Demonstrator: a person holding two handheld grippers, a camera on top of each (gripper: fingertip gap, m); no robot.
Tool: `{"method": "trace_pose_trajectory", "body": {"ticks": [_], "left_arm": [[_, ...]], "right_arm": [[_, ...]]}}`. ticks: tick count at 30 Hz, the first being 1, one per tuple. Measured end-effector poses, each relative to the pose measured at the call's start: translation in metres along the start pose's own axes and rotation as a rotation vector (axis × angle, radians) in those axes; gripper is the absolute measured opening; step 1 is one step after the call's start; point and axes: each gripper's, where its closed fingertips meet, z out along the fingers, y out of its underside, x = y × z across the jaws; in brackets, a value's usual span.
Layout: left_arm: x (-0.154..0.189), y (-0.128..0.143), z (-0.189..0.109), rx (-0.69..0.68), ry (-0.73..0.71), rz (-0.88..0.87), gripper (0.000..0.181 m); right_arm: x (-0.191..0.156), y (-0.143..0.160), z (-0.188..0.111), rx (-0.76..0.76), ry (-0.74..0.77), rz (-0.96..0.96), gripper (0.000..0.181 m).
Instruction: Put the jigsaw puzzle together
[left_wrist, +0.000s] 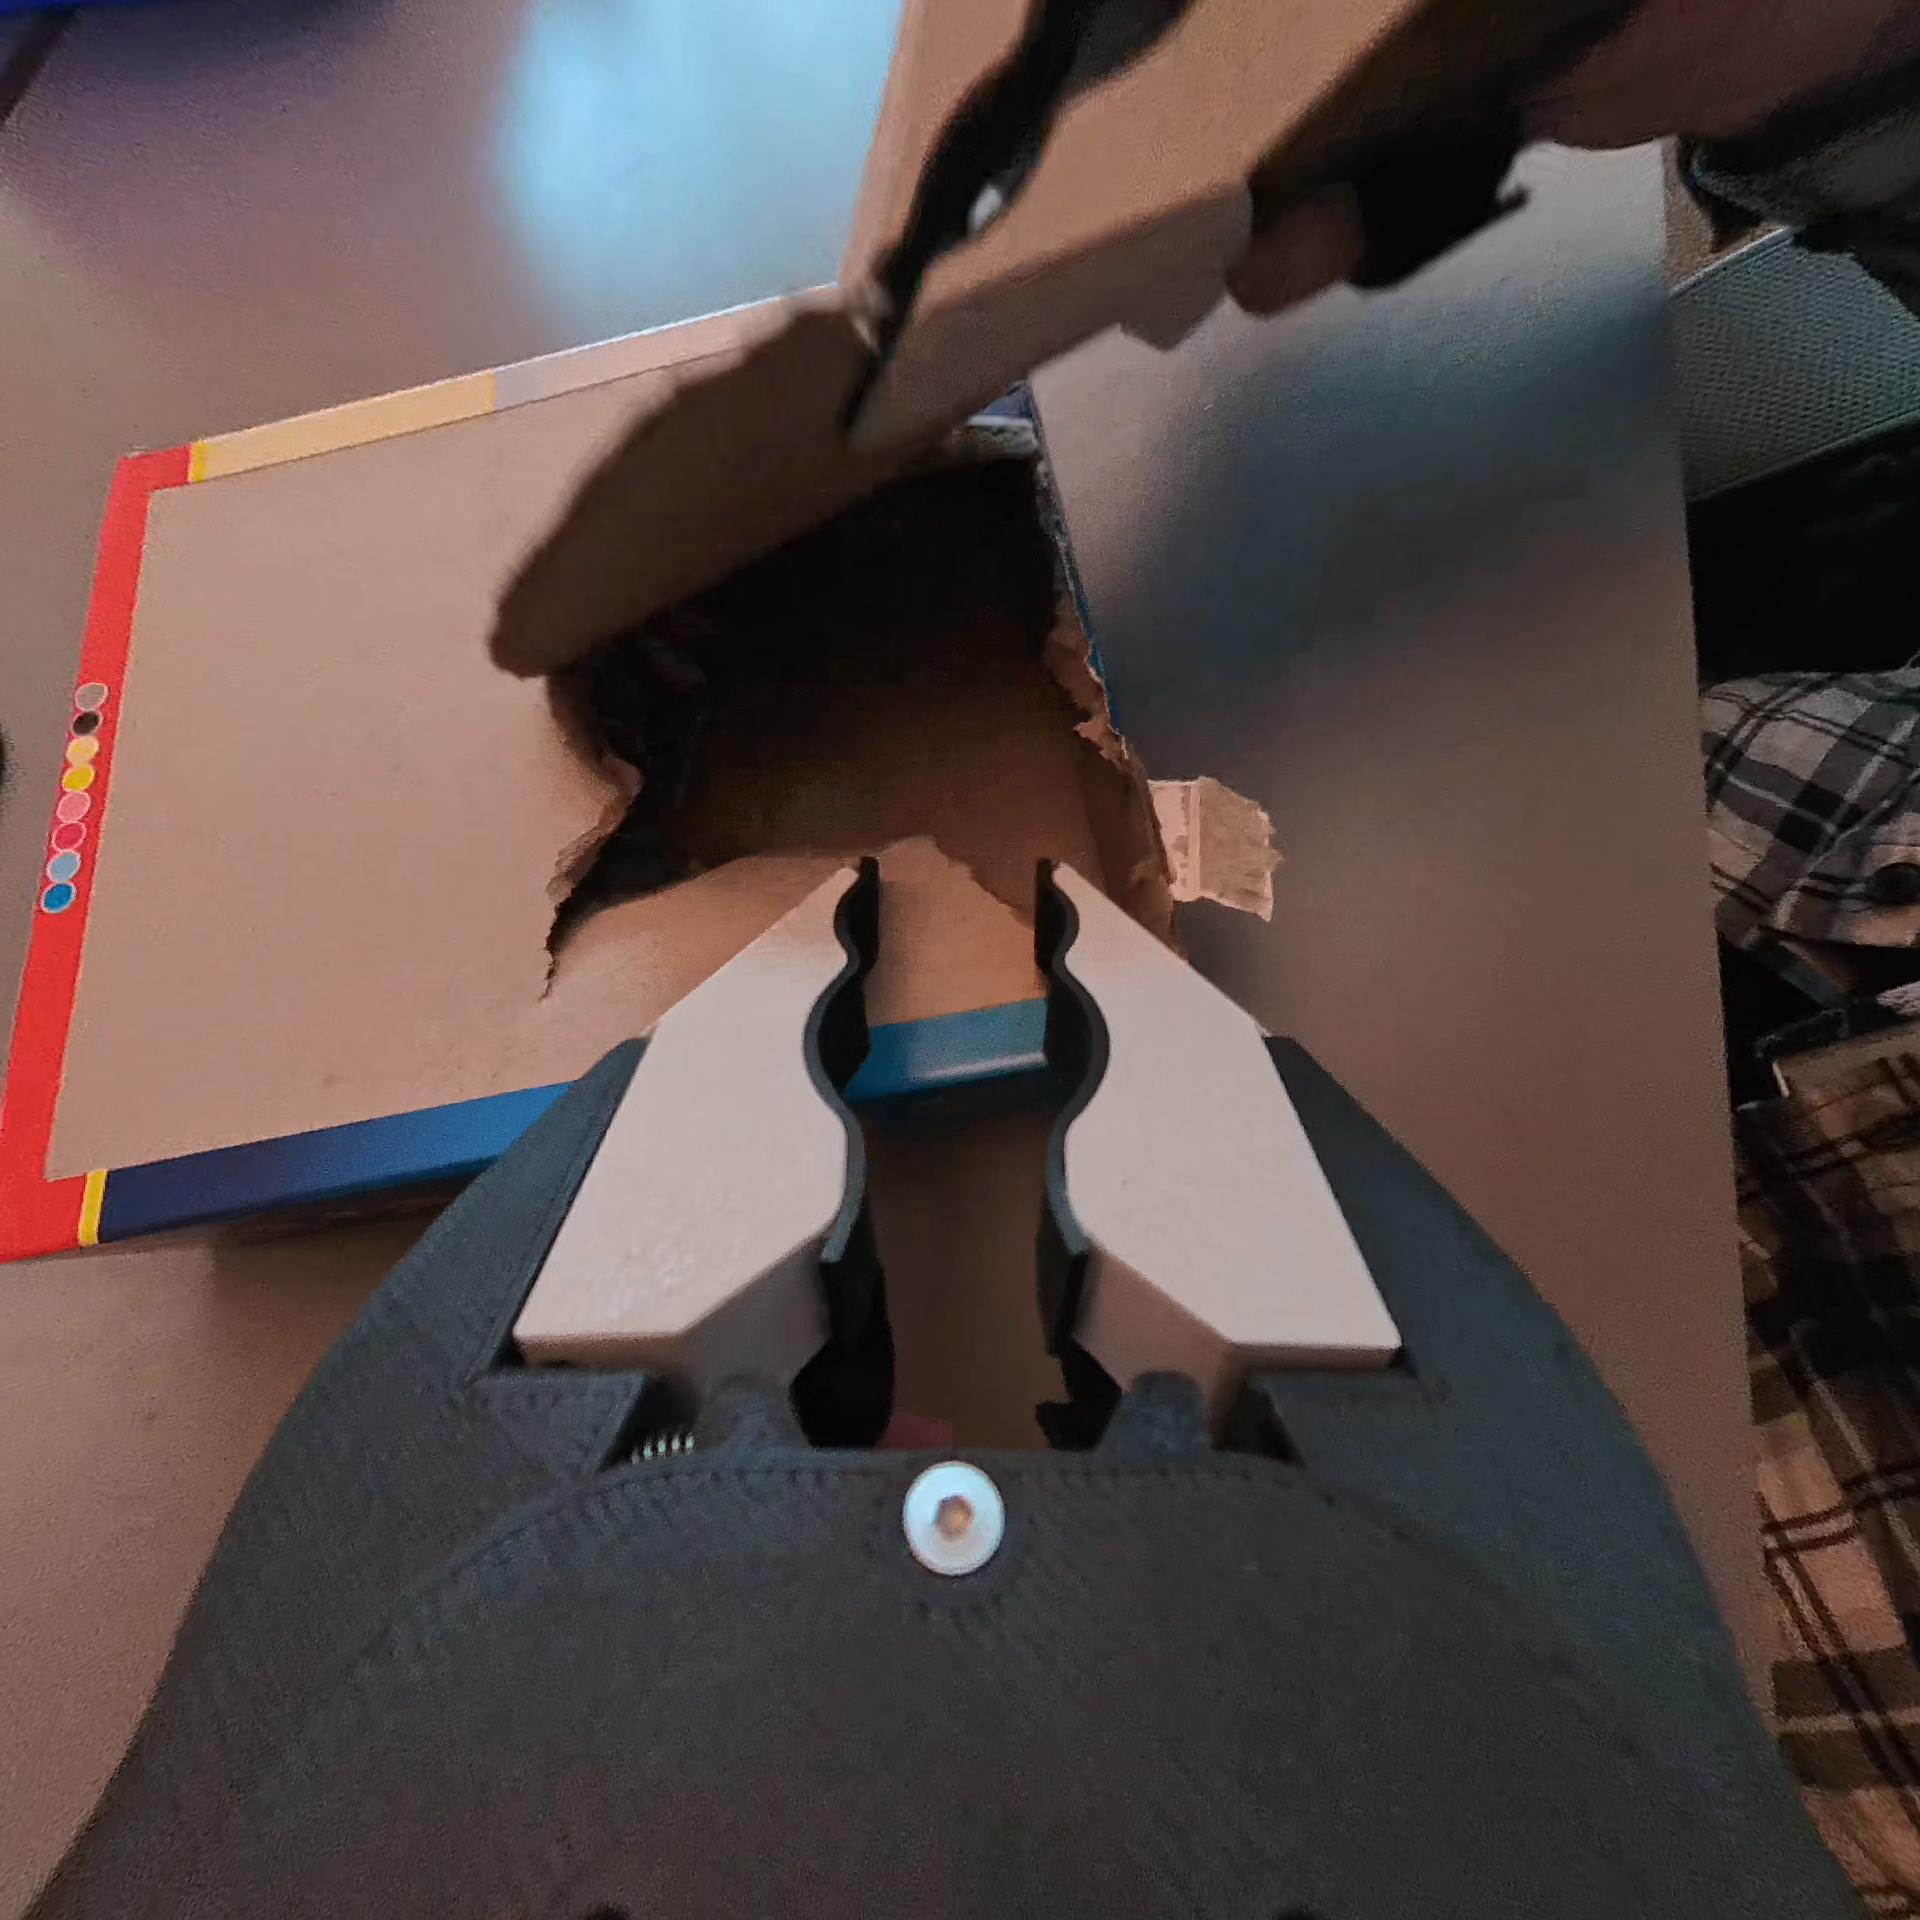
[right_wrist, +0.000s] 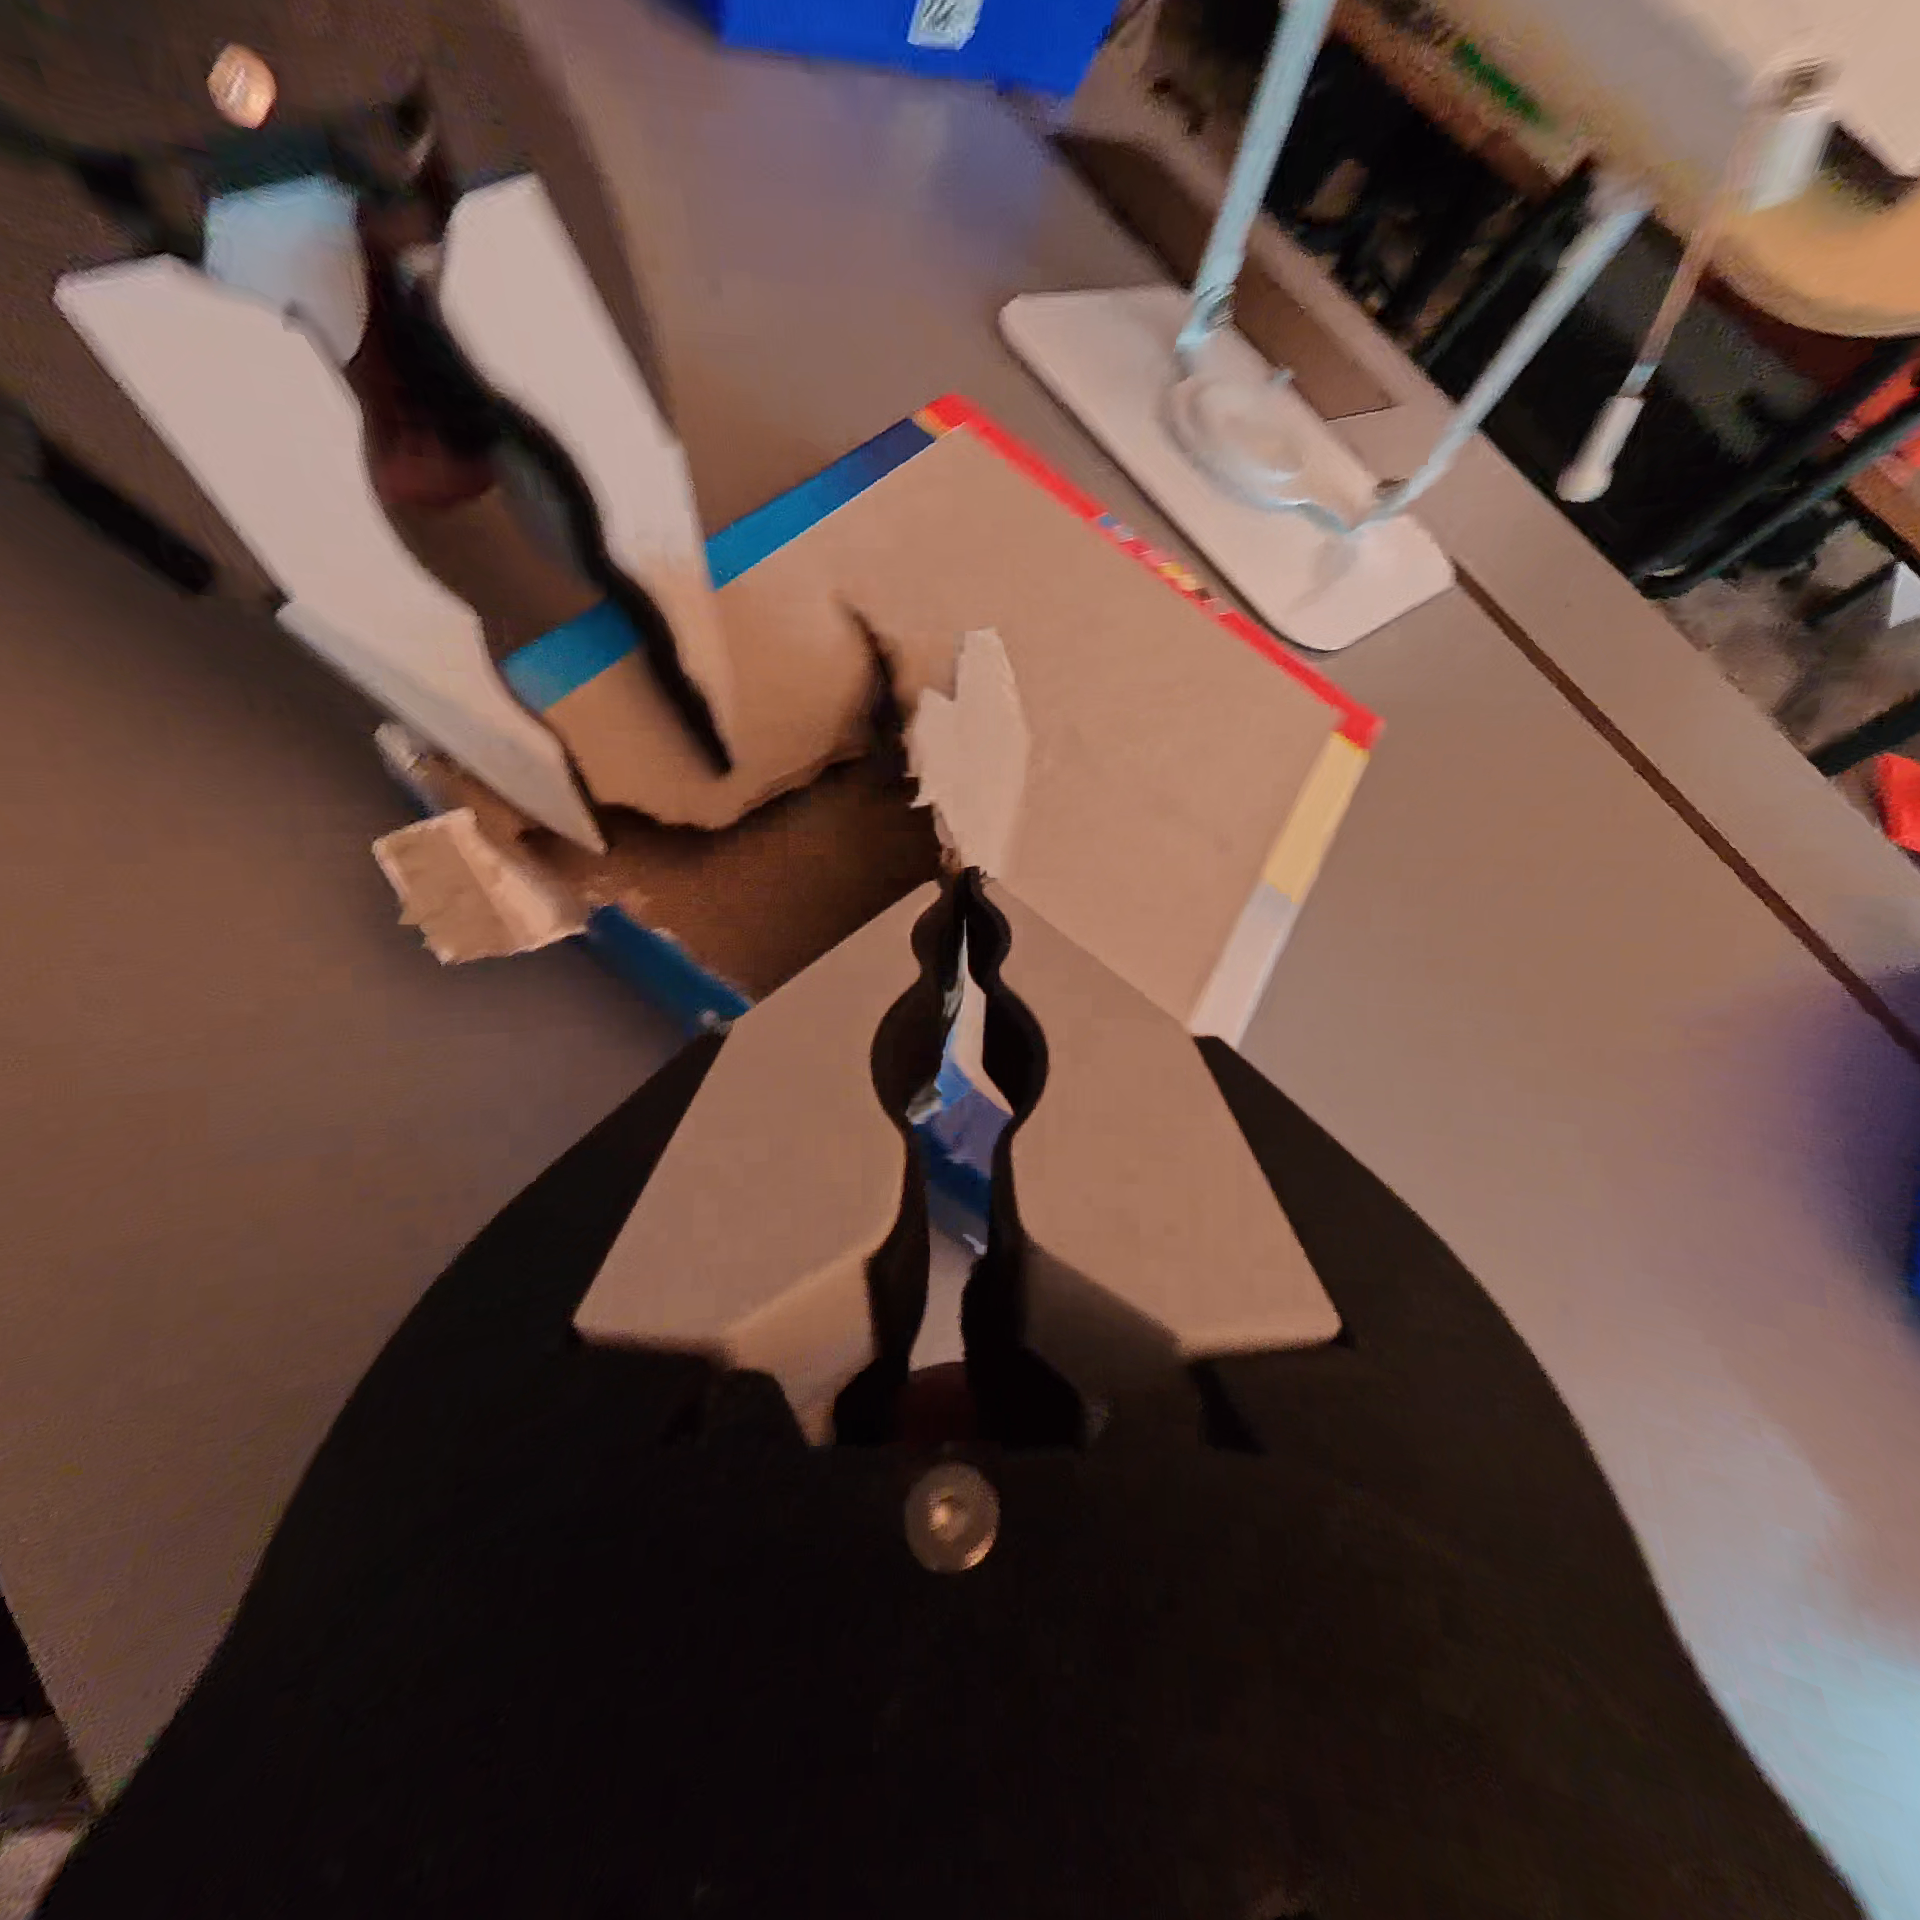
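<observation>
The puzzle box (left_wrist: 312, 779) lies bottom up on the grey table, brown card with a red, yellow and blue border. Its bottom is torn open into a dark hole (left_wrist: 852, 707). My left gripper (left_wrist: 956, 883) is open at the box's near edge, with a torn tongue of card lying between its fingers. In the right wrist view it (right_wrist: 655, 795) stands over the hole's rim. My right gripper (right_wrist: 966, 894) is shut on the torn cardboard flap (right_wrist: 987, 769). In the left wrist view it (left_wrist: 862, 395) holds that flap (left_wrist: 707, 499) raised above the hole. No puzzle pieces show.
A torn scrap of card (left_wrist: 1221, 847) sticks out at the box's right corner. A white lamp base (right_wrist: 1226, 468) stands beyond the box, with a blue box (right_wrist: 914, 31) farther back. A plaid cloth (left_wrist: 1808, 810) lies past the table's right edge. Spacing between my two grippers at the tips: around 8 cm.
</observation>
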Motion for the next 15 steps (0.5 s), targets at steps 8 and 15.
{"method": "trace_pose_trajectory", "body": {"ticks": [8, 15], "left_arm": [[0.013, -0.004, 0.006, 0.020, 0.075, -0.019, 0.000], [0.011, -0.007, 0.011, 0.023, 0.111, -0.071, 0.000]], "right_arm": [[0.033, 0.007, 0.000, 0.100, -0.056, 0.368, 0.000], [0.046, 0.020, -0.001, 0.121, -0.067, 0.471, 0.000]]}}
